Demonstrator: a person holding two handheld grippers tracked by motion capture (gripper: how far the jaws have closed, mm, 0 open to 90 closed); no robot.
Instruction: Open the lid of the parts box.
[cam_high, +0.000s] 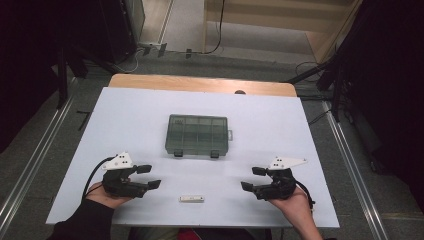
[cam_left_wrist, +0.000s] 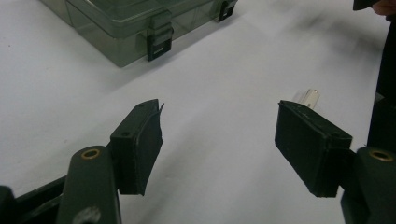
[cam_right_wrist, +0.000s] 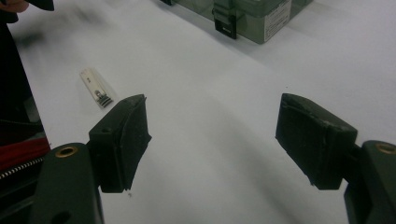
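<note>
I hold my left gripper (cam_high: 150, 176) and my right gripper (cam_high: 251, 178) low over the white table (cam_high: 125, 115), one at each side, both with jaws spread wide and nothing between them. A small white stick (cam_high: 192, 199) lies flat on the table between my two grippers, nearer to me than either pair of jaws. In the left gripper view it peeks out just past my right-hand jaw; in the right gripper view it lies beyond my left-hand jaw, well clear of it. It looks like a USB drive with a metal end, though the picture is too soft for me to be sure.

Ahead of both grippers, well apart from them, sits the grey see-through box (cam_high: 197, 135) with its lid down and its two dark clasps (cam_left_wrist: 159, 41) facing me.

I judge that I am at the very start: nothing is picked up and the box is shut. The next move calls for one gripper to swing inward and down so the stick lies between its jaws, across its narrow width, while the other goes forward to the clasps to free the lid.
</note>
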